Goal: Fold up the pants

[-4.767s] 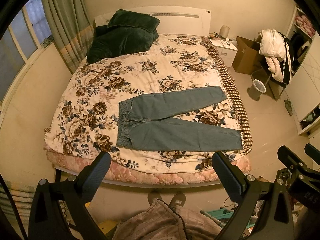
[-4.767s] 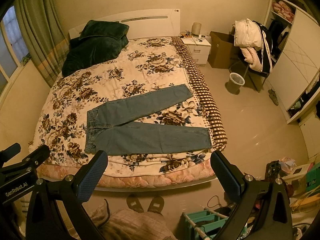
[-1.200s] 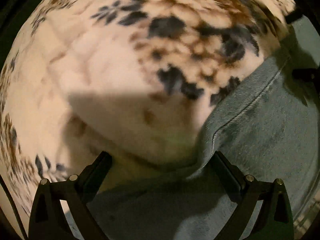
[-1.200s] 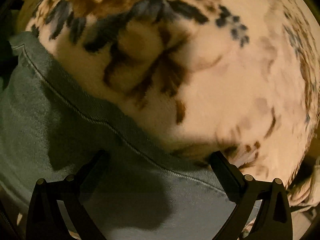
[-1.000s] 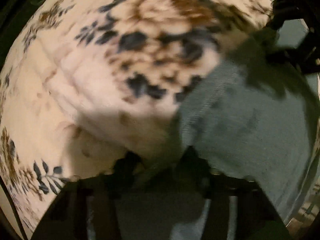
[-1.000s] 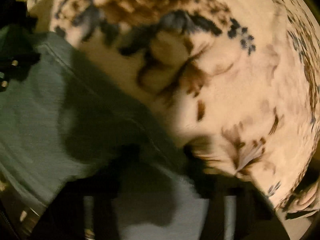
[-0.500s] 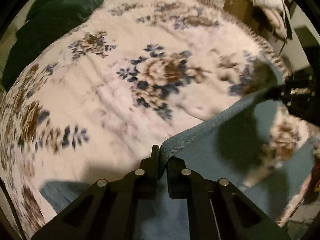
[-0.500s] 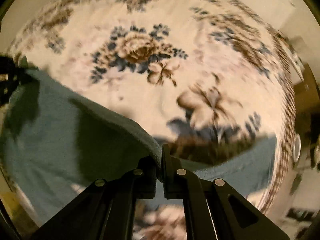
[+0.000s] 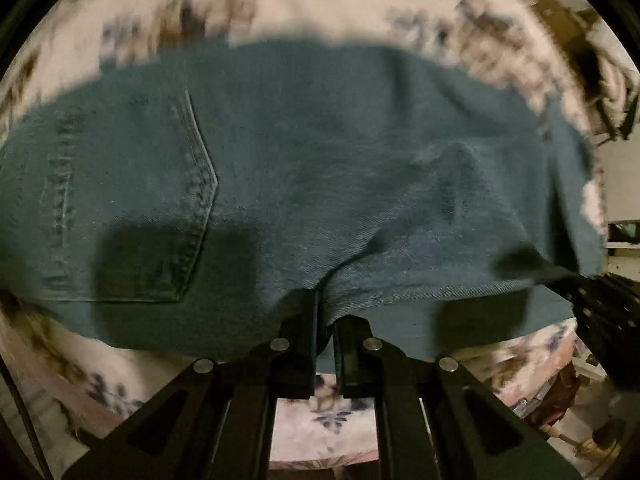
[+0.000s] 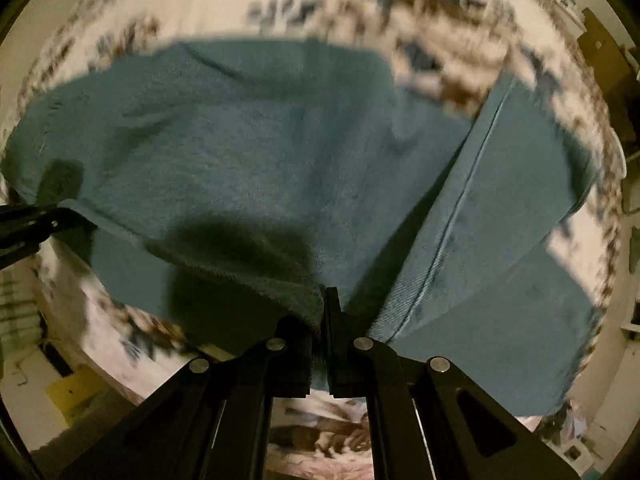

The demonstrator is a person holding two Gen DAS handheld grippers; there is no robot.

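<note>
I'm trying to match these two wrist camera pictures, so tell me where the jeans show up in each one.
Left wrist view: the jeans fill the middle, back pocket at left, an edge pinched by the left gripper.
Right wrist view: the jeans fill the middle, a leg with a seam at right, an edge pinched by the right gripper.
Shared landmark: the floral bedspread around the denim.

Blue denim pants (image 9: 320, 168) (back pocket showing) draped over bed.
</note>
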